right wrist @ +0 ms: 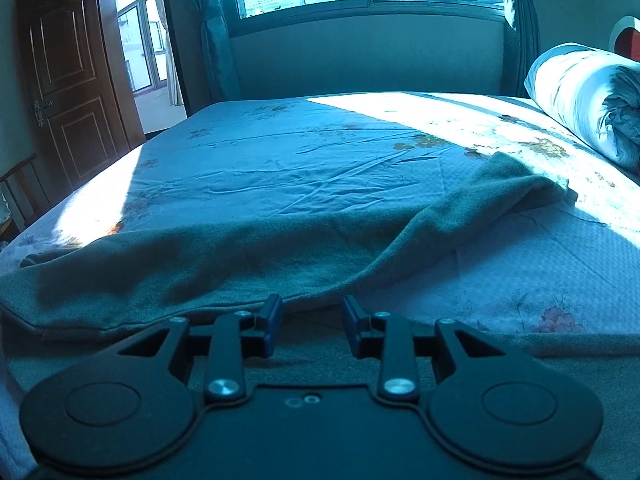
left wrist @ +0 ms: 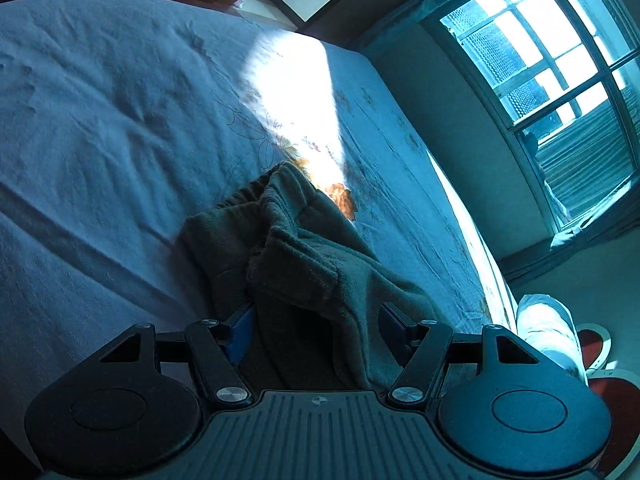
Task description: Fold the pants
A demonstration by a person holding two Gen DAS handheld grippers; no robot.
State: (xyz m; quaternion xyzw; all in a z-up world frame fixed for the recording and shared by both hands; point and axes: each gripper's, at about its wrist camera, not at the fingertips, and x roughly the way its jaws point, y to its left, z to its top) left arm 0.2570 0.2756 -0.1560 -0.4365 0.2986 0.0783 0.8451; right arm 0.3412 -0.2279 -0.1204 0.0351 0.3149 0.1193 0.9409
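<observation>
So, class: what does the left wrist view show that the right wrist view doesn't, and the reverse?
Left only: the left gripper, open around bunched fabric, and the elastic waistband.

Right only: the right gripper, open over the pants, a brown door, and a rolled quilt.

Both: the pants on the floral sheet, plus a sunlit window.

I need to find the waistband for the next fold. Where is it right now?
In the left wrist view, the waistband lies bunched at the pants' far end, mid-frame on the bed sheet, beside the sunlit patch.
</observation>
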